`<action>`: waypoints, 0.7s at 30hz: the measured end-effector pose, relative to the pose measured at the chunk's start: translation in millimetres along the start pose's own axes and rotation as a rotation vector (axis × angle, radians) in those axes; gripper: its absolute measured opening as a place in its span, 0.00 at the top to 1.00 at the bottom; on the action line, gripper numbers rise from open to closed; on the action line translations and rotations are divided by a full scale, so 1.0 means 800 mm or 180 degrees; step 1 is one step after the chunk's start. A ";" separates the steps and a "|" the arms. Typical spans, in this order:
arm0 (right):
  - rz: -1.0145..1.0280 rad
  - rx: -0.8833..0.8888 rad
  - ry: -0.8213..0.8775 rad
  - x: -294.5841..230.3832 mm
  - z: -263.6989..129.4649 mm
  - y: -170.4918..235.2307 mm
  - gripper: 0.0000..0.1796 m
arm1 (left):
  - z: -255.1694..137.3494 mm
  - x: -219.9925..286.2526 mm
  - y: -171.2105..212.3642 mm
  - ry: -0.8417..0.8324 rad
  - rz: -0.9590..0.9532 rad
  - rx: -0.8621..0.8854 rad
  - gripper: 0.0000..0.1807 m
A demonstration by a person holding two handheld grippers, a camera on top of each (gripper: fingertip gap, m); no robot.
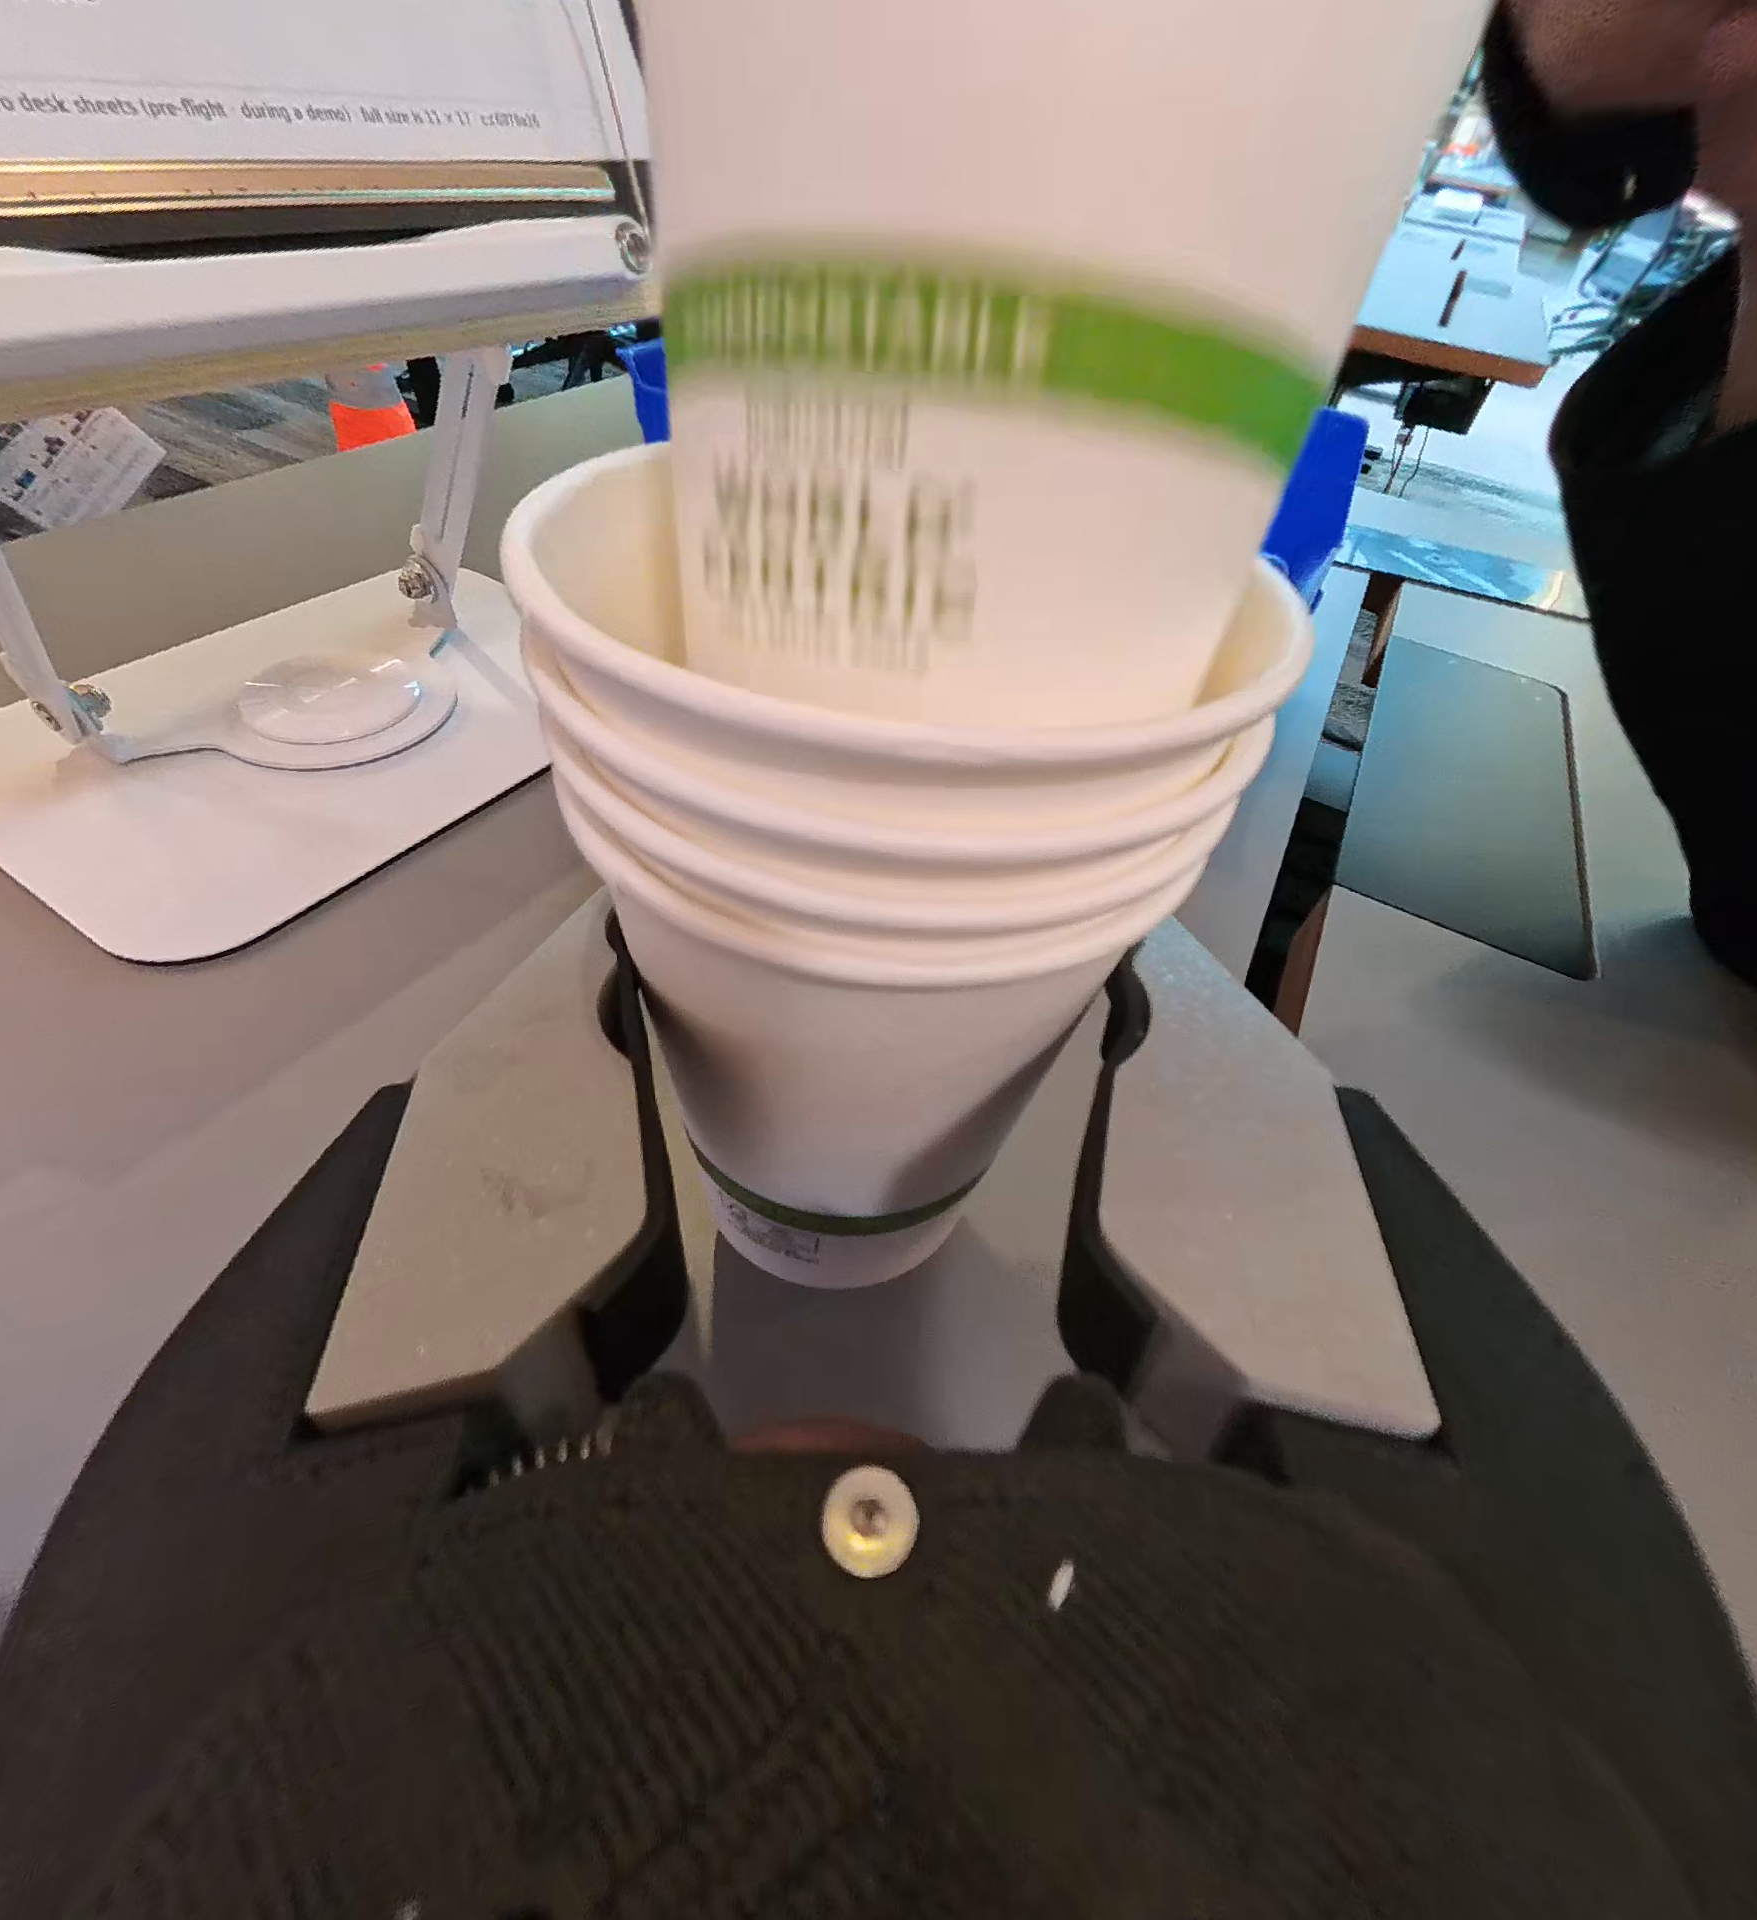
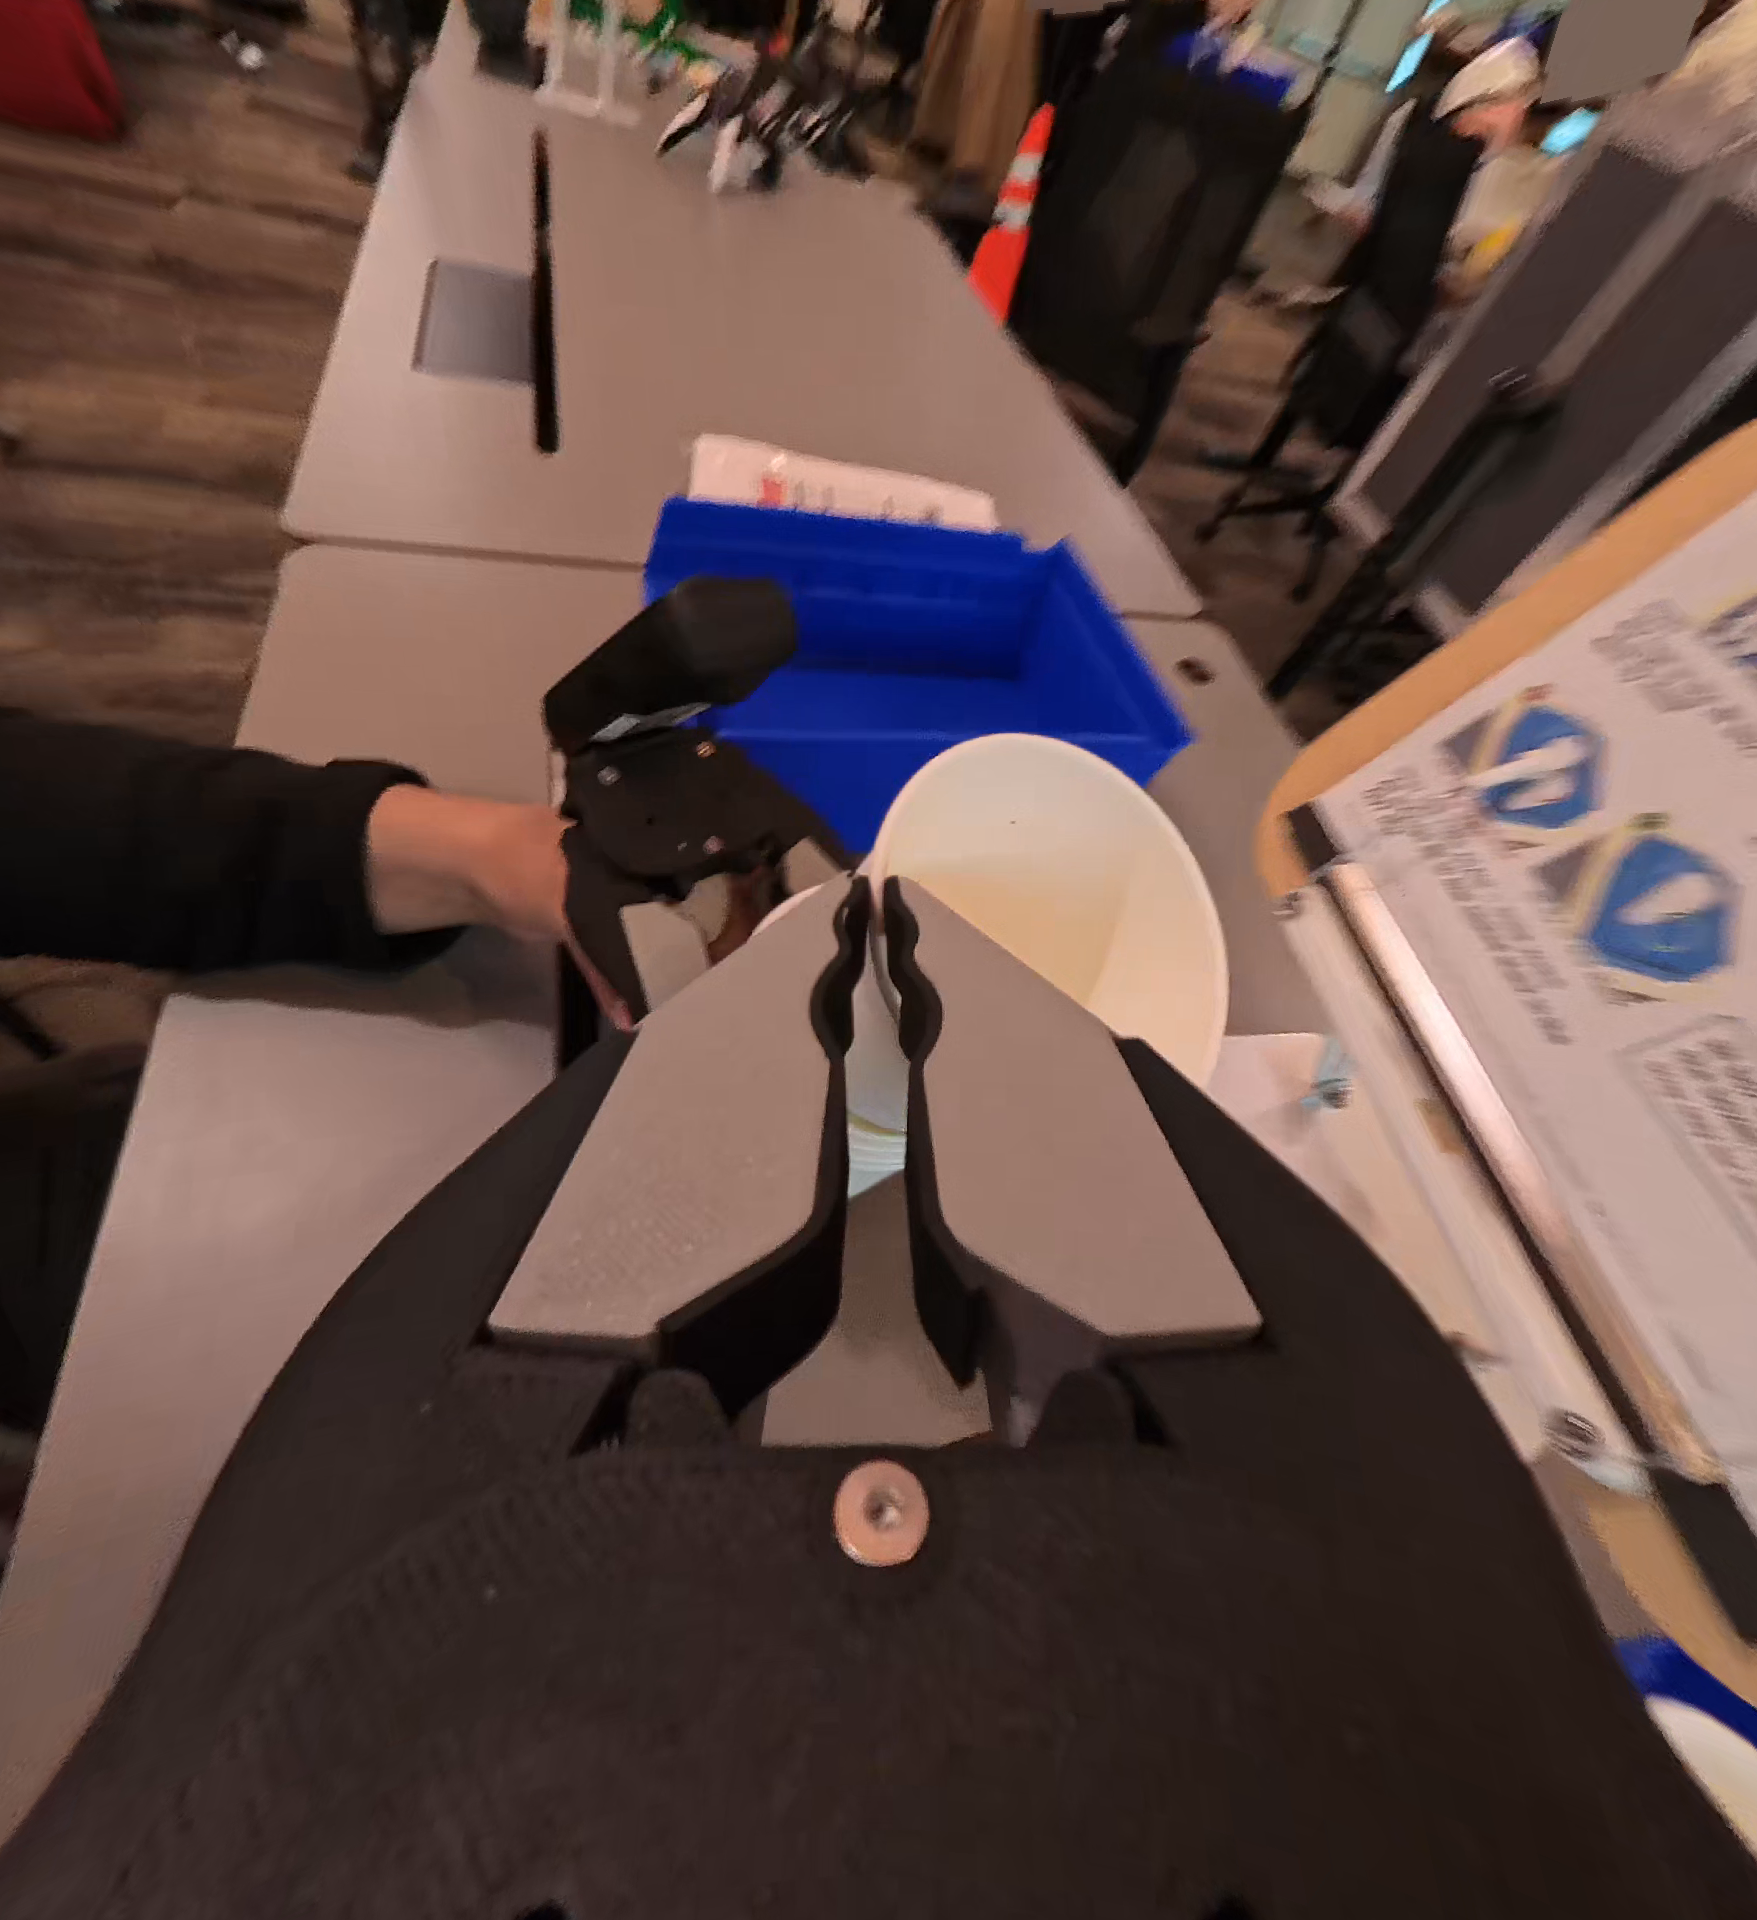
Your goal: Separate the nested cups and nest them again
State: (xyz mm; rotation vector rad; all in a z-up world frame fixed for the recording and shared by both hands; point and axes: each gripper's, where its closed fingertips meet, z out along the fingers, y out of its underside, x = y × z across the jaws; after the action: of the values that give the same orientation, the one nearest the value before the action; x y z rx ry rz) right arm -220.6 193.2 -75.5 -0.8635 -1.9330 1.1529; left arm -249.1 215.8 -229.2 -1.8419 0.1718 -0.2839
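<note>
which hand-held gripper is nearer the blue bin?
Hard to call; likely left. The left hand-held gripper, clamped on the cup stack, sits just in front of the blue bin. The right hand-held gripper, pinching the single cup, is alongside.

left wrist view we get sits low and very close, facing level at the cup stack, right wrist view looks steeply down over the table, both share the cups and blue bin
</note>
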 end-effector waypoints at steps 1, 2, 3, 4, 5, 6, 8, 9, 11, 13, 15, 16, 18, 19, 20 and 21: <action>-0.0018 0.0106 0.0166 0.011 -0.014 -0.009 1.00 | 0.000 0.000 0.000 -0.0006 0.0002 0.0004 0.51; -0.0032 0.0199 0.0363 0.023 -0.031 -0.016 1.00 | -0.001 -0.001 -0.001 -0.0015 0.0001 0.0017 0.51; -0.0050 0.0265 0.0568 0.036 -0.048 -0.020 1.00 | -0.002 -0.001 -0.002 -0.0012 -0.0006 0.0028 0.51; -0.0064 0.0309 0.0749 0.048 -0.066 -0.023 1.00 | -0.002 -0.001 -0.003 -0.0008 -0.0019 0.0045 0.51; -0.0049 0.0341 0.0885 0.058 -0.082 -0.023 1.00 | -0.003 -0.001 -0.004 0.0005 -0.0037 0.0060 0.51; 0.0003 0.0377 0.0976 0.066 -0.096 -0.021 1.00 | -0.003 0.000 -0.004 0.0033 -0.0059 0.0071 0.51; 0.0150 0.0475 0.1176 0.087 -0.124 -0.017 1.00 | -0.002 0.000 -0.005 0.0040 -0.0091 0.0092 0.51; 0.0231 0.0509 0.1253 0.096 -0.137 -0.013 1.00 | -0.002 -0.001 -0.004 0.0036 -0.0089 0.0075 0.51; 0.0352 0.0479 0.1442 0.114 -0.163 0.000 1.00 | -0.001 -0.002 -0.002 0.0019 -0.0078 0.0053 0.51; 0.0393 0.0261 0.1740 0.133 -0.187 0.023 1.00 | -0.001 -0.001 -0.002 0.0026 -0.0083 0.0062 0.51; 0.0458 -0.0040 0.1917 0.148 -0.202 0.052 1.00 | -0.001 -0.002 -0.002 0.0025 -0.0087 0.0067 0.51; 0.0491 -0.0187 0.1988 0.155 -0.207 0.067 1.00 | -0.001 -0.002 -0.001 0.0026 -0.0088 0.0056 0.51; 0.0575 -0.0458 0.2052 0.166 -0.208 0.096 1.00 | 0.000 -0.002 -0.001 0.0025 -0.0086 0.0050 0.51; 0.0595 -0.0598 0.2053 0.169 -0.205 0.111 1.00 | 0.000 -0.002 -0.001 0.0029 -0.0092 0.0052 0.51; 0.0584 -0.0761 0.2059 0.171 -0.201 0.126 1.00 | 0.000 -0.002 -0.001 0.0027 -0.0093 0.0057 0.51; 0.0536 -0.0924 0.2079 0.172 -0.197 0.140 1.00 | 0.000 -0.002 -0.002 0.0030 -0.0093 0.0060 0.51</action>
State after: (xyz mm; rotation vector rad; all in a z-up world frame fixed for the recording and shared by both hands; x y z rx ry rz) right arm -140.6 415.9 -90.6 -1.3787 -1.5086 0.5669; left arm -250.4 216.5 -227.9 -1.8259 0.1484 -0.3136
